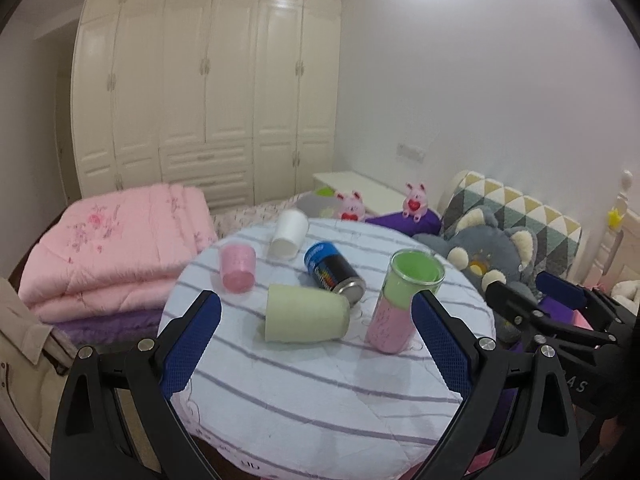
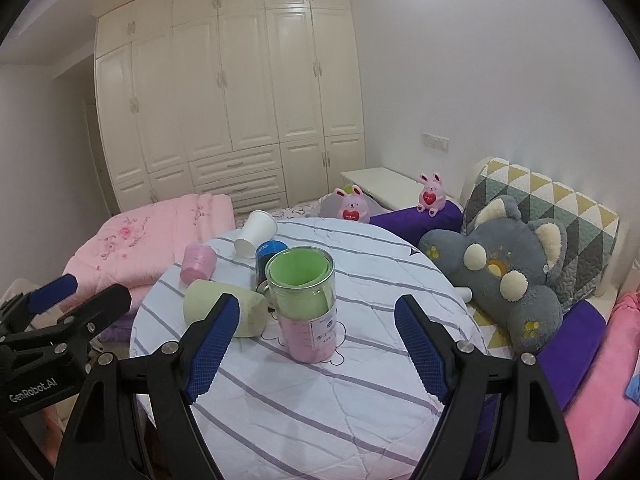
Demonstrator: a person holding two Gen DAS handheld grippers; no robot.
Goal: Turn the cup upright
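A round table [image 1: 320, 392] with a striped cloth holds several cups. A clear cup with green and pink lining [image 1: 404, 300] stands upright; it also shows in the right wrist view [image 2: 306, 304]. A pale green cup [image 1: 306, 314] [image 2: 224, 308], a pink cup [image 1: 238, 267] [image 2: 197, 263] and a white cup [image 1: 289, 234] [image 2: 256, 233] lie on their sides. My left gripper [image 1: 318, 340] is open and empty, short of the pale green cup. My right gripper [image 2: 318, 340] is open and empty, just short of the upright cup.
A blue and black can [image 1: 334, 272] lies on its side between the cups. A folded pink quilt [image 1: 112, 248] lies left of the table. A grey plush toy [image 2: 512, 268] and a patterned pillow [image 2: 560, 208] lie to the right. Wardrobes stand behind.
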